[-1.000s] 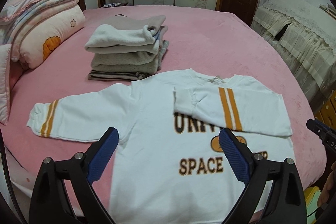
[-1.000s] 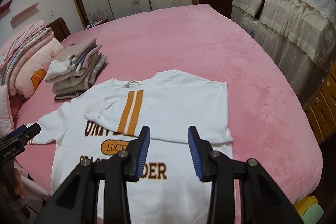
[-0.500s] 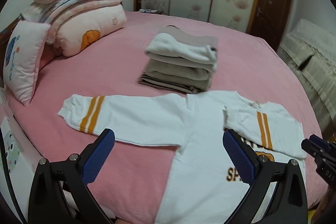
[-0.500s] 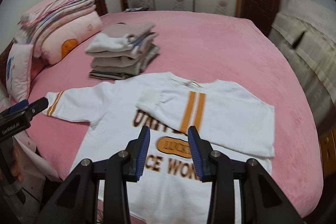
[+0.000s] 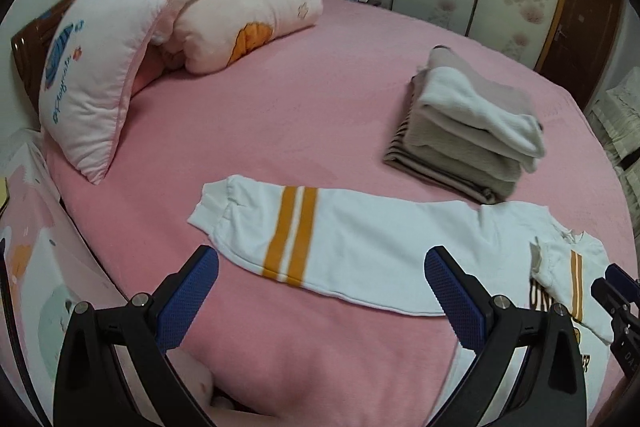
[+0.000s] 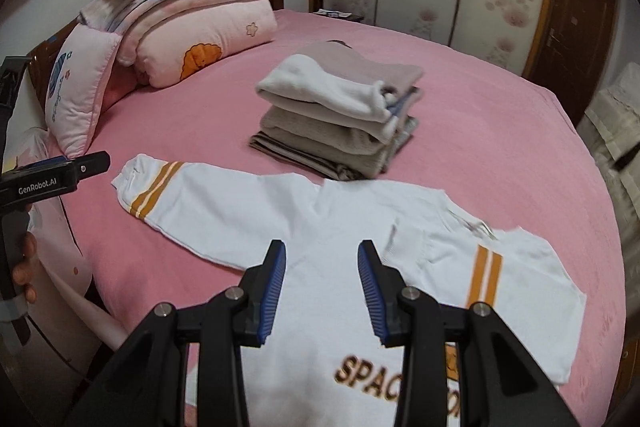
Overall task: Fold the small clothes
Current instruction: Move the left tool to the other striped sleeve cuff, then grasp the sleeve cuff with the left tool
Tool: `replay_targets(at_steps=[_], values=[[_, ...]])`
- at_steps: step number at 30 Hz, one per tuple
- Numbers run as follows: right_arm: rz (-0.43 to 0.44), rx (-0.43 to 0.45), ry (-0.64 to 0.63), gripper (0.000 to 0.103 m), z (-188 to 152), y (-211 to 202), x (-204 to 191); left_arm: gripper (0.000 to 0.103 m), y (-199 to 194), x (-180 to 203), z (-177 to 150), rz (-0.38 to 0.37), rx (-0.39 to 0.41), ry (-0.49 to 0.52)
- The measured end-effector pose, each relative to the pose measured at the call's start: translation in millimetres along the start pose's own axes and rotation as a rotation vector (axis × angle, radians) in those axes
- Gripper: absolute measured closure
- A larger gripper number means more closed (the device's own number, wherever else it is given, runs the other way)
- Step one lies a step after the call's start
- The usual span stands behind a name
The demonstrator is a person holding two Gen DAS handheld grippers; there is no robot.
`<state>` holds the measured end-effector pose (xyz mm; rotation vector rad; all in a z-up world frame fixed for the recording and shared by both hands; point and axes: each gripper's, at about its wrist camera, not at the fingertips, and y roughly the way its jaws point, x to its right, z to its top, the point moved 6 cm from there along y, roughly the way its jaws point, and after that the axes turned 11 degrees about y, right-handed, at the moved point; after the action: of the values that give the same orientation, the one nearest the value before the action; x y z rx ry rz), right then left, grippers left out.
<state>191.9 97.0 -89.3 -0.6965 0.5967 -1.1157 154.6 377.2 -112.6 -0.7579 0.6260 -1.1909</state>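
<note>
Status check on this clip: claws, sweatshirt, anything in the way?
Left claw open, empty. Right claw part open, empty. White sweatshirt flat, one sleeve folded in. Folded pile behind, clear.

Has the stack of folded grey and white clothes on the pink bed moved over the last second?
No. The stack of folded clothes sits at the same spot beside the white sweatshirt's collar; only the cameras swung leftward.

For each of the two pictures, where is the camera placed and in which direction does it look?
Left wrist: on the left gripper, looking down over the spread sleeve; wide-open fingers, right gripper tip at the edge.
Right wrist: on the right gripper, above the white sweatshirt; empty jaws, a hand holding the left gripper.
Shared: sweatshirt, folded stack, pink bed.
</note>
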Motion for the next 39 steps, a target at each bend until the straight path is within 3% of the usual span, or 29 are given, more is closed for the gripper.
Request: replay_targets(at_steps=[6, 9, 13, 17, 27, 29, 30, 31, 35, 39], values=[[0.034, -0.018, -0.027, 0.065, 21, 36, -36, 0.001, 62, -69, -11, -0.069, -0.178, -0.160], [0.057, -0.024, -0.038, 0.065, 22, 48, -51, 0.005, 99, -95, -24, -0.115, -0.268, -0.274], [0.070, -0.048, -0.055, 0.065, 17, 64, -65, 0.014, 130, -109, -31, -0.162, -0.320, -0.382], [0.050, -0.080, -0.075, 0.065, 13, 83, -67, 0.015, 151, -113, -30, -0.106, -0.336, -0.371], [0.063, -0.118, -0.031, 0.065, 11, 112, -63, 0.050, 209, -116, -48, -0.050, -0.496, -0.397], [0.066, -0.121, -0.035, 0.065, 7, 113, -63, 0.068, 213, -116, -49, -0.034, -0.501, -0.384], [0.067, -0.123, -0.037, 0.065, 6, 114, -62, 0.088, 213, -113, -48, -0.033, -0.500, -0.364], [0.067, -0.128, -0.037, 0.065, 3, 115, -61, 0.097, 213, -108, -46, -0.052, -0.493, -0.347], [0.061, -0.142, -0.021, 0.065, -1, 117, -51, 0.098, 198, -86, -33, 0.026, -0.434, -0.211], [0.054, -0.135, 0.006, 0.065, -1, 113, -38, 0.098, 168, -66, -15, 0.028, -0.323, -0.183]])
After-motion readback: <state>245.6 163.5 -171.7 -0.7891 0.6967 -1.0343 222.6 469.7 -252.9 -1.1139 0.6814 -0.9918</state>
